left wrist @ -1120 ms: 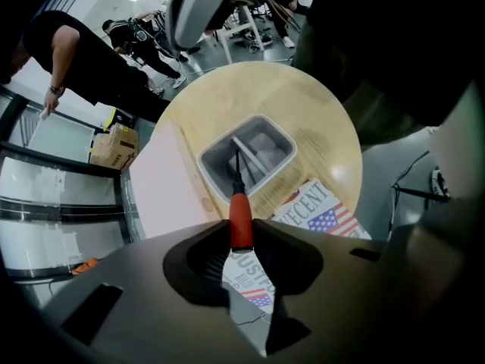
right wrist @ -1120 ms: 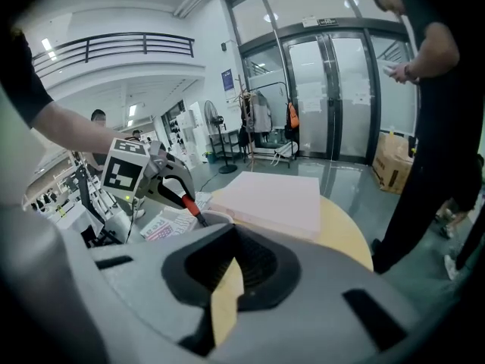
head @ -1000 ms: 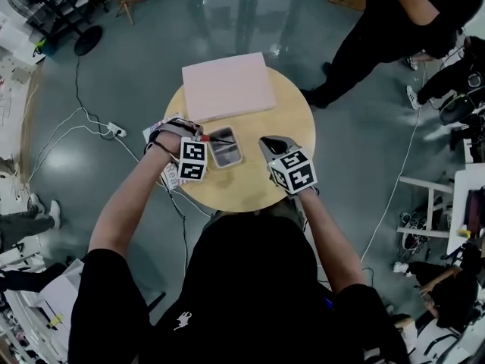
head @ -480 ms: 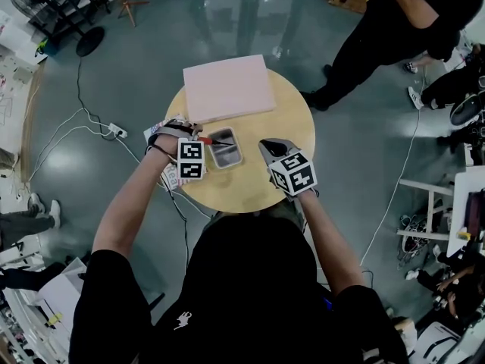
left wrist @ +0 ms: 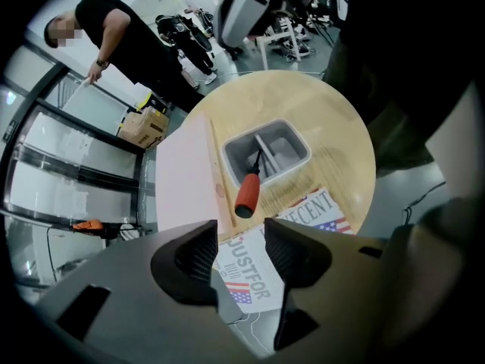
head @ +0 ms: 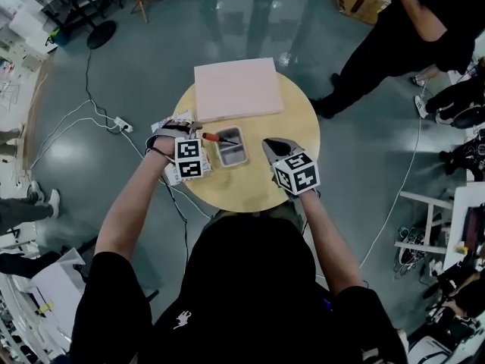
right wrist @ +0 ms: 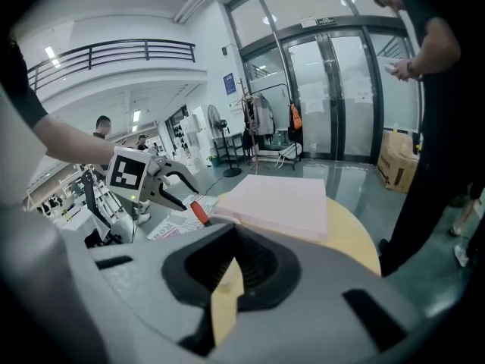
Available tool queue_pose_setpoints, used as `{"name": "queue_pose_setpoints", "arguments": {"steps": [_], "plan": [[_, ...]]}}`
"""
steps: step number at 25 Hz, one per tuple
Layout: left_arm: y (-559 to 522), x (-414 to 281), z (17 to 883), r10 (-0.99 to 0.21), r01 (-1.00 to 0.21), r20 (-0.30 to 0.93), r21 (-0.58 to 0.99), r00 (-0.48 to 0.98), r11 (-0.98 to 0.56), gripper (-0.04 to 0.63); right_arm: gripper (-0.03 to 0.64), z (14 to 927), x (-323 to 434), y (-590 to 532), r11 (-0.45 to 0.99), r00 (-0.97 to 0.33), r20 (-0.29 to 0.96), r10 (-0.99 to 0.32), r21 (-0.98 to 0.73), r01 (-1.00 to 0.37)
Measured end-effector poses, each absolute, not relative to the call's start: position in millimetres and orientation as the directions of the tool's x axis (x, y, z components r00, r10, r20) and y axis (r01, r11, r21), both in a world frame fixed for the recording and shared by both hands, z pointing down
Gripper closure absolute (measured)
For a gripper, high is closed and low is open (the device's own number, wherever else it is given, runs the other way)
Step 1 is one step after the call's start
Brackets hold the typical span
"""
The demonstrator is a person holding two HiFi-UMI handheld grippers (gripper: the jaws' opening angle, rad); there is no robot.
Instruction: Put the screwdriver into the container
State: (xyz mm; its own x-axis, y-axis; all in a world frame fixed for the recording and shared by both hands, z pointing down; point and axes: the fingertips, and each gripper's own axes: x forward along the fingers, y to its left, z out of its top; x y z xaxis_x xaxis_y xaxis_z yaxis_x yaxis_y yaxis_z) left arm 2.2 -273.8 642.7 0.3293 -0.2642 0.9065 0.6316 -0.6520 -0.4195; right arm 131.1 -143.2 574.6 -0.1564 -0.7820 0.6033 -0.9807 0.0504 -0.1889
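Left gripper (left wrist: 241, 233): jaws have just been opening and now stand spread, with ribbed black pads and nothing between them. It hangs just short of the screwdriver's handle, not touching.

Screwdriver (left wrist: 247, 193): the smooth orange-red handle props on the near rim of the container (left wrist: 301, 149) and sticks out over the edge. The thin dark shaft slants down inside.

The container is a small grey rectangular tray with rounded corners and low walls. It sits near the middle of the round, pale wood-grain table (head: 250, 188).

Right gripper (right wrist: 231, 241): jaws pressed together at the tips and empty. It sits low over the table's right side, well apart from the tray.

Around:
- A flat pink slab (head: 235, 88) with square edges lies just beyond the tray.
- Printed paper (left wrist: 254, 283) lies under the left jaws at the table edge.
- A white cable (head: 91, 123) trails over the glossy grey floor.
- A bystander in black (head: 402, 36) stands past the table.

Nothing blocks the tray.
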Motion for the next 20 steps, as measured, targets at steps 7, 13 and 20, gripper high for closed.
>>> {"name": "queue_pose_setpoints", "arguments": {"steps": [7, 13, 20], "plan": [[-261, -5, 609, -0.222, 0.327, 0.856, -0.4, 0.467, -0.856, 0.399, 0.615, 559, 128, -148, 0.064, -0.142, 0.562, -0.815, -0.157, -0.986], [-257, -14, 569, -0.274, 0.084, 0.76, -0.394, 0.589, -0.915, 0.473, 0.615, 531, 122, -152, 0.077, -0.136, 0.508, -0.85, -0.134, -0.988], [-244, -12, 518, -0.326, -0.171, 0.605, -0.301, 0.727, -0.938, 0.568, 0.615, 484, 125, -151, 0.059, -0.092, 0.398, -0.913, -0.094, -0.994]]}}
